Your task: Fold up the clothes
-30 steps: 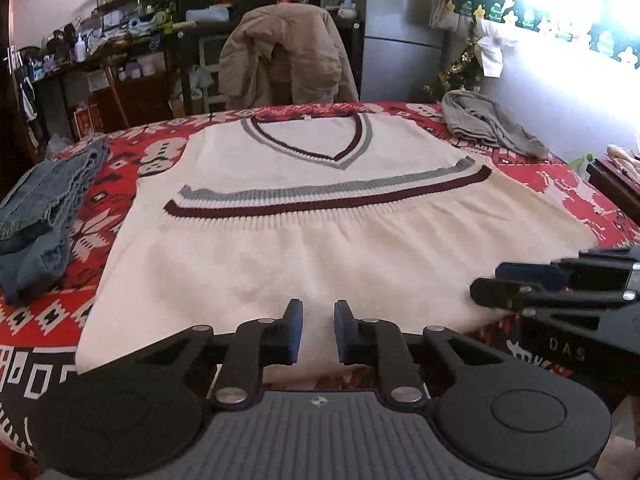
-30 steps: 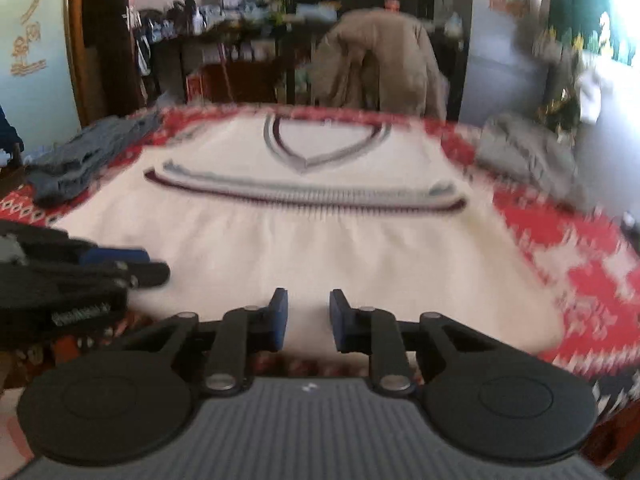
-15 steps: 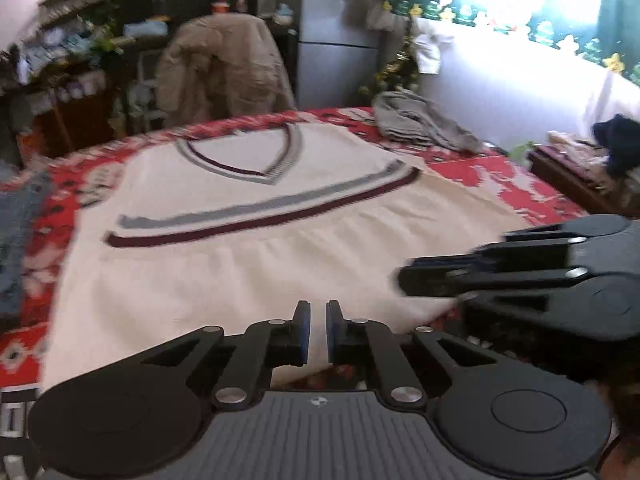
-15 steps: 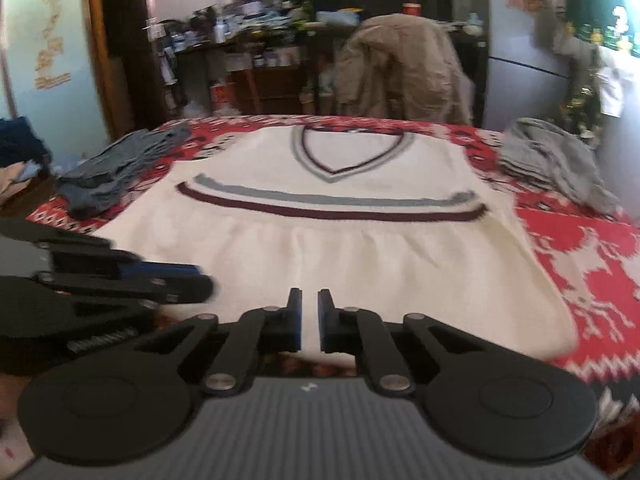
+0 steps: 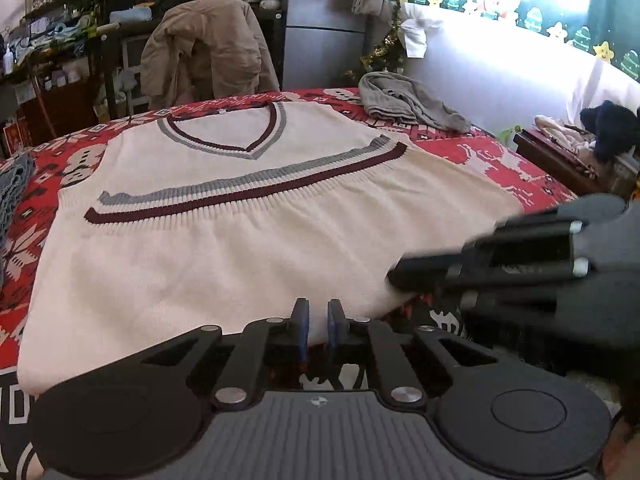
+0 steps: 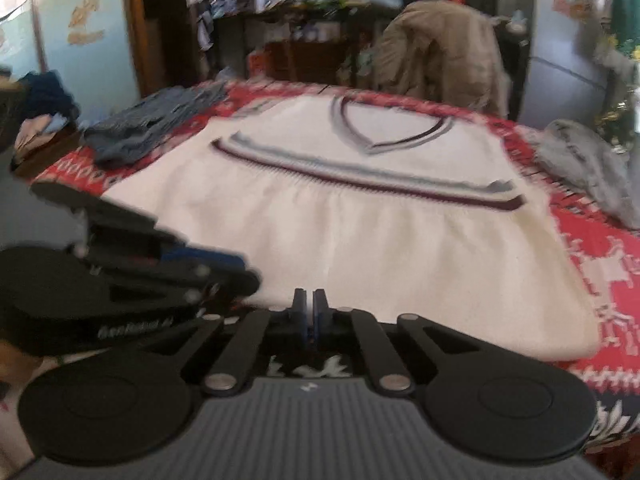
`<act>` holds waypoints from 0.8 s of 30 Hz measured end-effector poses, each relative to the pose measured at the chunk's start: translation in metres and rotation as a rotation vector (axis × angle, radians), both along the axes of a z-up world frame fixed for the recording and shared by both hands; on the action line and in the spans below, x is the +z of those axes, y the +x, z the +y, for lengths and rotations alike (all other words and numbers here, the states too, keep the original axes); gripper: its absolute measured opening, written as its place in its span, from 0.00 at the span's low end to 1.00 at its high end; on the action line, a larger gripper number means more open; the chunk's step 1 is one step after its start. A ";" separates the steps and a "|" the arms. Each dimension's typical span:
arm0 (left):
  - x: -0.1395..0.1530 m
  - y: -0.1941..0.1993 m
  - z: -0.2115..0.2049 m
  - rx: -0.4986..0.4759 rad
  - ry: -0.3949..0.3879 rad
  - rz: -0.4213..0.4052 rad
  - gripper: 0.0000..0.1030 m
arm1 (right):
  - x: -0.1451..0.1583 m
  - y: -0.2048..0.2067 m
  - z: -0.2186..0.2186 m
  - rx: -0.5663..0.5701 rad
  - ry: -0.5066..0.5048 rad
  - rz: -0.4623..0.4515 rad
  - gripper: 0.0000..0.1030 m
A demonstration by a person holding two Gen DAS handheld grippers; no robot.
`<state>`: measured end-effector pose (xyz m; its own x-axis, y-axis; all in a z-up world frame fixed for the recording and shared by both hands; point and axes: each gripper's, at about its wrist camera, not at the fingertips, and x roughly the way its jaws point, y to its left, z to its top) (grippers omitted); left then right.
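Note:
A cream V-neck knit vest (image 5: 248, 248) with grey and maroon stripes lies flat on the red patterned tablecloth (image 5: 480, 156), neck away from me. My left gripper (image 5: 316, 312) sits at the vest's near hem. Its jaws stand a narrow gap apart and are opening slightly, with the hem's edge between the pads. My right gripper (image 6: 309, 300) is at the same hem of the vest (image 6: 380, 240), further right. Its pads are shut together on the hem's edge. Each gripper shows in the other's view, the right gripper (image 5: 400, 276) and the left gripper (image 6: 248, 280), close beside each other.
A crumpled grey garment (image 5: 404, 104) lies at the table's far right and folded blue-grey clothes (image 6: 152, 124) at the far left. A chair with a tan jacket (image 5: 208, 48) stands behind the table. A low wooden stand with clothes (image 5: 560, 160) is at the right.
Both grippers' jaws have narrowed from a wide gap to nearly together at the vest's near hem. The two grippers have drawn closer to each other, and both views have swung a little.

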<state>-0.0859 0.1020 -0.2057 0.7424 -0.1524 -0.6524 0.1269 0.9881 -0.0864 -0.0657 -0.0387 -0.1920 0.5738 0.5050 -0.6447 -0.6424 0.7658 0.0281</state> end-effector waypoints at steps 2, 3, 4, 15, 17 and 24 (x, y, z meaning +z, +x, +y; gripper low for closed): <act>0.000 0.001 0.004 0.004 -0.029 0.004 0.12 | 0.001 0.007 -0.011 -0.065 0.003 -0.001 0.04; -0.001 0.001 0.006 0.006 -0.041 0.006 0.12 | 0.000 0.011 -0.016 -0.088 -0.011 -0.002 0.05; -0.001 0.001 0.008 0.007 -0.053 0.007 0.12 | -0.002 0.014 -0.021 -0.103 -0.030 -0.004 0.07; 0.000 0.000 -0.005 -0.057 -0.025 -0.003 0.40 | 0.000 0.010 -0.067 -0.174 -0.002 0.020 0.06; -0.001 0.000 -0.009 -0.063 -0.005 -0.005 0.42 | 0.003 0.015 -0.069 -0.206 0.015 0.012 0.07; -0.001 0.000 -0.006 -0.059 -0.016 -0.004 0.42 | -0.002 0.029 -0.077 -0.263 0.013 0.009 0.08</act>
